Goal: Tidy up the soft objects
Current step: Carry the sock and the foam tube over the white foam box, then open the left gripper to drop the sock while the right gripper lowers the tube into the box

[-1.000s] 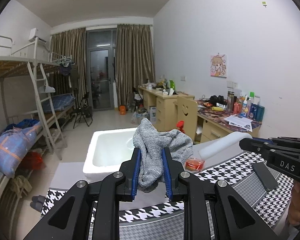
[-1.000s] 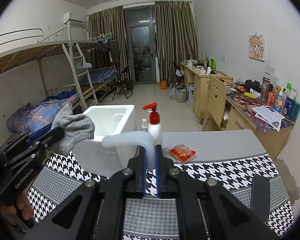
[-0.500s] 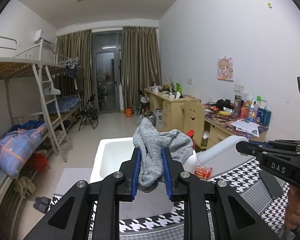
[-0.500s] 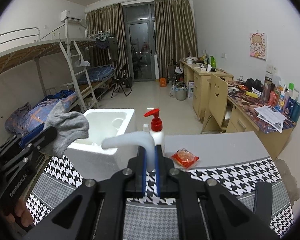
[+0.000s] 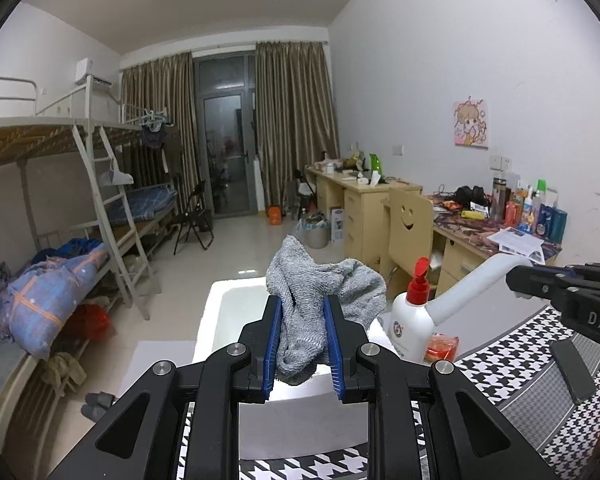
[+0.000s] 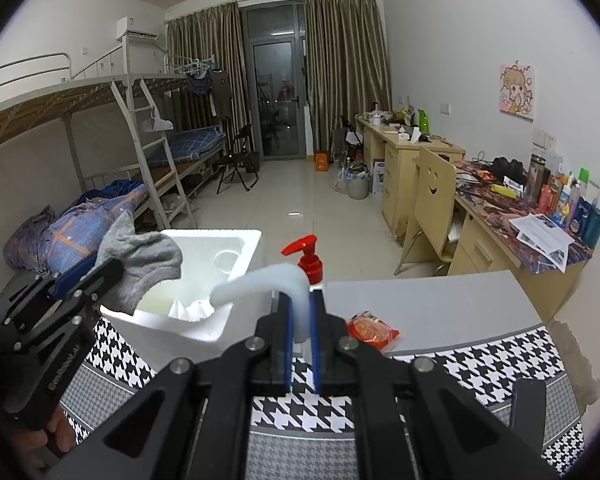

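My left gripper (image 5: 302,344) is shut on a grey knitted sock (image 5: 320,292) and holds it above the near edge of a white foam box (image 5: 216,320). In the right wrist view the sock (image 6: 140,260) hangs over the box's left rim (image 6: 204,236), held by the left gripper (image 6: 88,276). My right gripper (image 6: 301,336) is shut on a pale bent foam strip (image 6: 260,280) whose free end reaches over the box. The strip also shows in the left wrist view (image 5: 472,284), held by the right gripper (image 5: 516,276). White crumpled material (image 6: 192,308) lies inside the box.
A white pump bottle with a red top (image 6: 308,260) stands right of the box, also seen in the left wrist view (image 5: 412,316). An orange snack packet (image 6: 372,330) lies on the grey table (image 6: 440,304). A houndstooth cloth (image 6: 460,360) covers the near part. A dark flat object (image 5: 572,368) lies at right.
Both grippers have moved forward and up toward the foam box. The sock and the foam strip's end now sit over the box. Both grips are unchanged.
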Demonstrator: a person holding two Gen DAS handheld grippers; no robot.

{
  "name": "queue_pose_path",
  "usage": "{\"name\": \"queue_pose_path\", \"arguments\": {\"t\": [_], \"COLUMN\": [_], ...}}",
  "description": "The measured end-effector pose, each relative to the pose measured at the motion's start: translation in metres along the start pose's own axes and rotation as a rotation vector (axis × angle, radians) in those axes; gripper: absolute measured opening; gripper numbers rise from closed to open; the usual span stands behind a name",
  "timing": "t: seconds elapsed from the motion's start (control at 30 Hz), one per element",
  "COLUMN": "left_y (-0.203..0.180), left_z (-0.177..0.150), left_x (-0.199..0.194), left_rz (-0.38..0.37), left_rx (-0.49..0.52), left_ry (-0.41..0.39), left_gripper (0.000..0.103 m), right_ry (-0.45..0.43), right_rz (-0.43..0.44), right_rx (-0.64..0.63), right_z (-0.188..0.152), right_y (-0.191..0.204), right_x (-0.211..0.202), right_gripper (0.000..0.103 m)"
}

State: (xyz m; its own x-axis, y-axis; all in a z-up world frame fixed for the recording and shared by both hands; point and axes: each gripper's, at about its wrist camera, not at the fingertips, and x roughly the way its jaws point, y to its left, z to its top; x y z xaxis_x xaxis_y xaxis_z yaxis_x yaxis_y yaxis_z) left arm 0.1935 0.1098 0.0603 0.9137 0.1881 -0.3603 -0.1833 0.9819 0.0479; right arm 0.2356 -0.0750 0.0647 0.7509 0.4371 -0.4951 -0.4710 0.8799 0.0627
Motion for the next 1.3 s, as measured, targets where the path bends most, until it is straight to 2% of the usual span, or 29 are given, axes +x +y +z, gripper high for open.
{"name": "queue_pose_path", "arguments": {"t": [0.83, 0.93, 1.0, 1.07, 1.1, 1.17, 1.27, 1.3], "left_y": [0.011, 0.013, 0.011, 0.013, 0.014, 0.017, 0.024, 0.027], "left_z": [0.001, 0.000, -0.001, -0.004, -0.005, -0.006, -0.004, -0.003], "left_x": [0.040, 0.048, 0.054, 0.058, 0.058, 0.055, 0.049, 0.045], "left_rz": [0.025, 0.026, 0.032, 0.027, 0.029, 0.042, 0.097, 0.103], "left_rx": [-0.031, -0.029, -0.026, -0.026, -0.029, -0.028, -0.029, -0.033], "left_ry": [0.059, 0.074, 0.090, 0.109, 0.111, 0.096, 0.063, 0.050], "left_gripper": [0.023, 0.025, 0.032, 0.056, 0.063, 0.083, 0.101, 0.101], "right_ry": [0.019, 0.022, 0.024, 0.029, 0.030, 0.033, 0.037, 0.037], "right_rz": [0.017, 0.021, 0.020, 0.021, 0.020, 0.020, 0.027, 0.029], "right_rx": [-0.035, -0.034, -0.034, -0.035, -0.036, -0.037, -0.037, -0.038], "right_z": [0.018, 0.019, 0.019, 0.019, 0.019, 0.019, 0.020, 0.021], "right_y": [0.025, 0.028, 0.028, 0.030, 0.030, 0.032, 0.035, 0.036], "right_x": [0.030, 0.033, 0.035, 0.037, 0.039, 0.041, 0.045, 0.046], "right_gripper": [0.010, 0.010, 0.010, 0.010, 0.010, 0.010, 0.010, 0.010]}}
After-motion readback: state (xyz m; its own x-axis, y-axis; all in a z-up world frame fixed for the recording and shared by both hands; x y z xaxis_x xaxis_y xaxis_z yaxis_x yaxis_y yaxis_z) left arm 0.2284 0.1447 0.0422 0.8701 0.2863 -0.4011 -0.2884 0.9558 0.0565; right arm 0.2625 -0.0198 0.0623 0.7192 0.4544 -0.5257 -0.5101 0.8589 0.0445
